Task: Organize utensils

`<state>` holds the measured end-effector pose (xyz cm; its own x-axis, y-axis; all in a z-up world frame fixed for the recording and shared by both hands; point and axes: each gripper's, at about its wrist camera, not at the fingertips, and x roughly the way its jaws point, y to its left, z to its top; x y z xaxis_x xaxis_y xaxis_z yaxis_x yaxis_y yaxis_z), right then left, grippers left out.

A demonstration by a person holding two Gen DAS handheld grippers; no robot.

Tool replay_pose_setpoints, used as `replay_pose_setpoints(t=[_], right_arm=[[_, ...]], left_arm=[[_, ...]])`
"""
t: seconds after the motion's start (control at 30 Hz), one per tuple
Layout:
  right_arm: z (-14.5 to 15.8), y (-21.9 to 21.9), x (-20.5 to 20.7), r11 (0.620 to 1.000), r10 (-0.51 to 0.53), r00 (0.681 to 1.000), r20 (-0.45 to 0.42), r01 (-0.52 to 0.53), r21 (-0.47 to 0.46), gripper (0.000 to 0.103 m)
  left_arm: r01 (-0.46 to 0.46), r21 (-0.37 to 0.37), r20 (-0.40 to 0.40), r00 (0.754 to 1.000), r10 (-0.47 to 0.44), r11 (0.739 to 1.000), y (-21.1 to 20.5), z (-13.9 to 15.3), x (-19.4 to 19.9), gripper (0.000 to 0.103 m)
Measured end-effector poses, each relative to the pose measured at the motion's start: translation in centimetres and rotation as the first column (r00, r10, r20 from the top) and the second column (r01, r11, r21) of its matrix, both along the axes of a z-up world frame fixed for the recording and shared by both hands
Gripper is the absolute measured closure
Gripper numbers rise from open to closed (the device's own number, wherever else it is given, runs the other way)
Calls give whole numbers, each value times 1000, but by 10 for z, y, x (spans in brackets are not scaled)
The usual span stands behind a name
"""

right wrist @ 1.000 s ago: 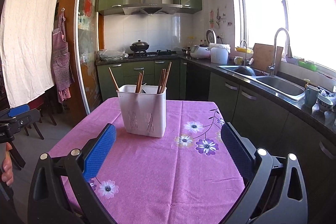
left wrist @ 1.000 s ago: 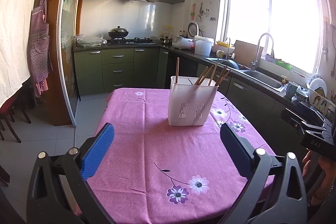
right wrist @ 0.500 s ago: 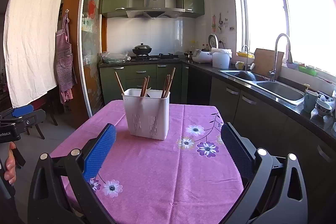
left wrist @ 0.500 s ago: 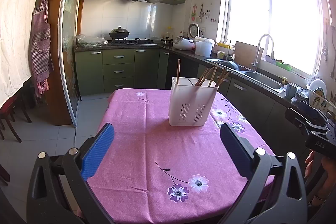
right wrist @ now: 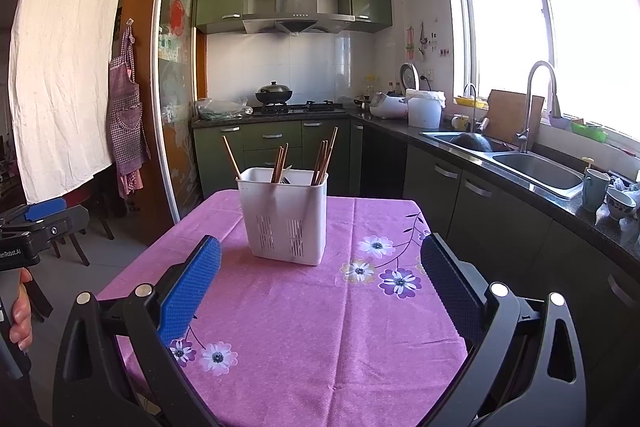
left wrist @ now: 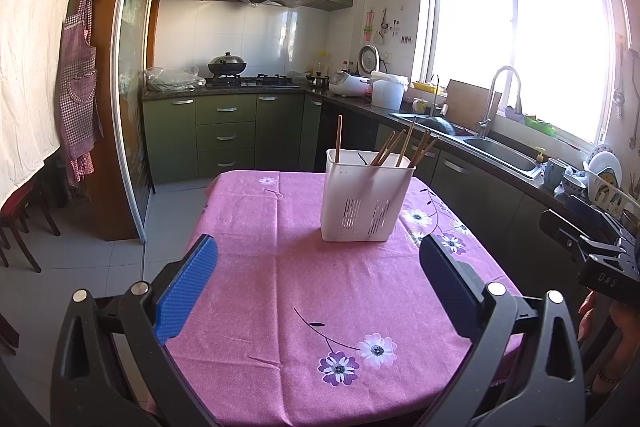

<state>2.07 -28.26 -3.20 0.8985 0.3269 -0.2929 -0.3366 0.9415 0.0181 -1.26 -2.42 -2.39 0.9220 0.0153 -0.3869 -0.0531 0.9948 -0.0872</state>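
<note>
A white slotted utensil holder (left wrist: 366,201) (right wrist: 286,215) stands upright on the pink floral tablecloth (left wrist: 304,275) (right wrist: 304,303). Several wooden chopsticks (left wrist: 400,147) (right wrist: 322,157) lean inside it. My left gripper (left wrist: 318,275) hovers open over the near edge of the table, nothing between its fingers. My right gripper (right wrist: 320,275) is open too, well short of the holder and empty. Each gripper shows at the edge of the other's view, held by a hand (right wrist: 20,319).
Green kitchen cabinets (right wrist: 272,143) and a dark counter with a sink (right wrist: 536,171), faucet, rice cooker and dishes run along the back and right. A wok (left wrist: 227,63) sits on the stove. Chairs (left wrist: 20,219) and an apron are at the left. Grey floor tiles surround the table.
Both grippers have drawn back and risen slightly, so the holder appears a little farther and lower in view. Neither has opened, shut or touched anything.
</note>
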Motion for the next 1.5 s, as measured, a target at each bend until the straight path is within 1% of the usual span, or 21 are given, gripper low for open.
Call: replay_pose_setpoints(t=[0.37, 0.53, 1.07, 1.5], right_arm=[[-1, -1, 1, 1000, 2, 1000, -4, -2, 2, 5], [-3, 0, 3, 1000, 4, 1000, -10, -4, 2, 5], [-6, 3, 6, 1000, 5, 1000, -20, -5, 0, 5], [-6, 3, 6, 1000, 4, 1000, -22, -4, -1, 5]], left_arm=[[-10, -10, -3, 1000, 10, 1000, 2, 4, -1, 7], [-13, 3, -8, 1000, 13, 1000, 1, 2, -1, 7], [-20, 9, -20, 1000, 20, 1000, 0, 2, 2, 7], [-8, 5, -28, 1000, 9, 1000, -1, 0, 3, 7]])
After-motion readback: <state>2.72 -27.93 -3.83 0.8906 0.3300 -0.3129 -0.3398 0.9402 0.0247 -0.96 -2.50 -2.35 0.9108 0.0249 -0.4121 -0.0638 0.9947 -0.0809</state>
